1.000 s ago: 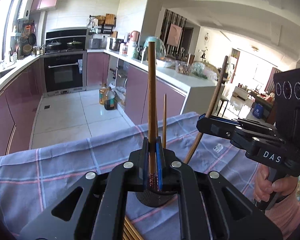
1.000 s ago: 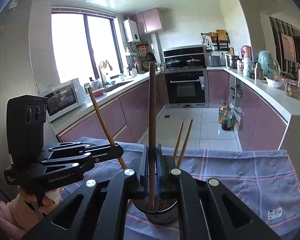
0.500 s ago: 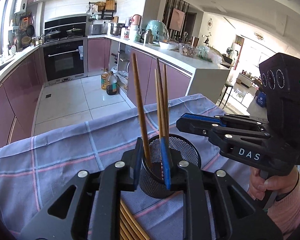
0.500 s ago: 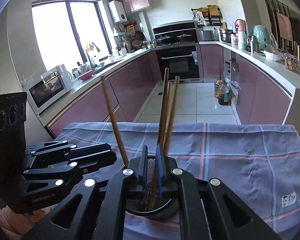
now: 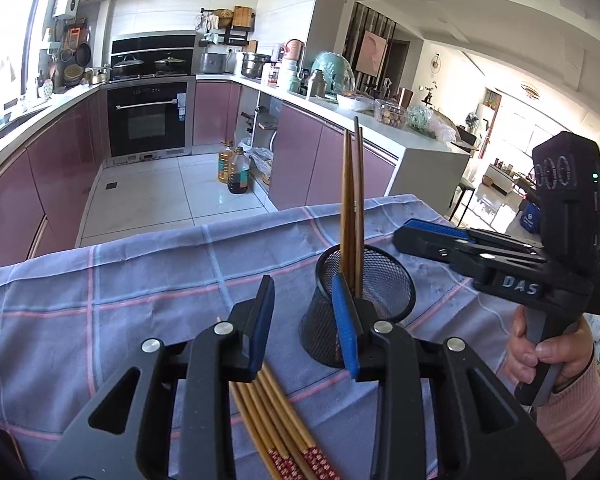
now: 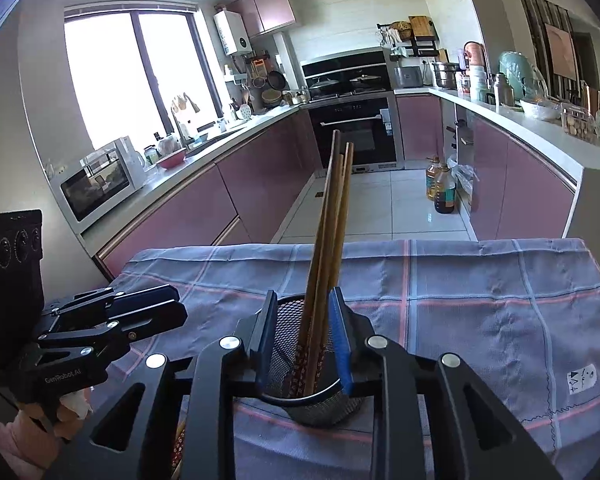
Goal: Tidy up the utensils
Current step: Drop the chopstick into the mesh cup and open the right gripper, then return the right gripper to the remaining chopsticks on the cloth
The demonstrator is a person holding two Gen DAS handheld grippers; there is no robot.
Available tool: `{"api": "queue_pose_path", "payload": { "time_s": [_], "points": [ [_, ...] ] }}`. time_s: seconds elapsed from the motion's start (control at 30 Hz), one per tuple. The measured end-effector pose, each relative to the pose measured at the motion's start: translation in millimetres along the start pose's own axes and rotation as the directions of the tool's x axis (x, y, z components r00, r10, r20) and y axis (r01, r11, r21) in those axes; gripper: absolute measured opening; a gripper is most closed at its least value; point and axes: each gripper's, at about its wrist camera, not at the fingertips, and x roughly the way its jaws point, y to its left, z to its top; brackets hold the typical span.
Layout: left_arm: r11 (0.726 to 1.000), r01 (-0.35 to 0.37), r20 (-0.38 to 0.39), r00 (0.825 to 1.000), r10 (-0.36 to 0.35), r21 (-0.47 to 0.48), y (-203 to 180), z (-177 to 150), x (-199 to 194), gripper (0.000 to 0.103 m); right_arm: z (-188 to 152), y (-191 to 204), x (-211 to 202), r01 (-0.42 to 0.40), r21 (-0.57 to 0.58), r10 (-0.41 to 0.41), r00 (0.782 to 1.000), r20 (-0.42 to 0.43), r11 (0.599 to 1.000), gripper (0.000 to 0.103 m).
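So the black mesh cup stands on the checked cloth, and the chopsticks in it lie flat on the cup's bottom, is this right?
Not quite. The mesh cup does stand on the checked cloth, but the chopsticks in it stand nearly upright, leaning a little and rising well above the rim. The right wrist view shows this.

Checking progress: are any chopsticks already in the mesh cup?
Yes. Several chopsticks stand leaning inside the mesh cup; more chopsticks lie on the cloth.
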Motion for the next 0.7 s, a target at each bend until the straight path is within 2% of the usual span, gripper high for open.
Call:
{"api": "queue_pose_path", "payload": {
  "time_s": [0.13,0.23,0.4,0.57,0.7],
  "points": [
    [0.999,-0.033,0.017,0.999,0.033,-0.001,10.6,-11.6,-17.1,0.038,-8.8,16.3,-17.3,-0.053,-0.033,0.054,0.998,0.026,0.998,0.031],
    [0.999,-0.051,0.016,0.999,0.051,-0.013,18.5,-22.7,-26.8,0.043,-19.9,30.6,-22.2,-0.099,-0.057,0.100,0.995,0.013,0.993,0.035],
    [0.997,-0.080,-0.027,0.996,0.079,-0.016,27.0,-45.6,-31.2,0.045,-47.8,53.6,-8.5,-0.159,-0.075,0.154,0.986,-0.070,0.984,0.035],
    [0.995,-0.096,-0.092,0.991,0.093,-0.032,36.5,-72.1,-25.8,0.045,-70.4,60.8,16.6,-0.174,-0.044,0.164,0.972,-0.166,0.984,0.035],
    [0.995,-0.089,-0.142,0.987,0.080,-0.053,39.3,-90.8,-16.3,0.045,-80.9,62.7,29.6,-0.172,-0.015,0.165,0.964,-0.207,0.985,0.035]
  ]
}}
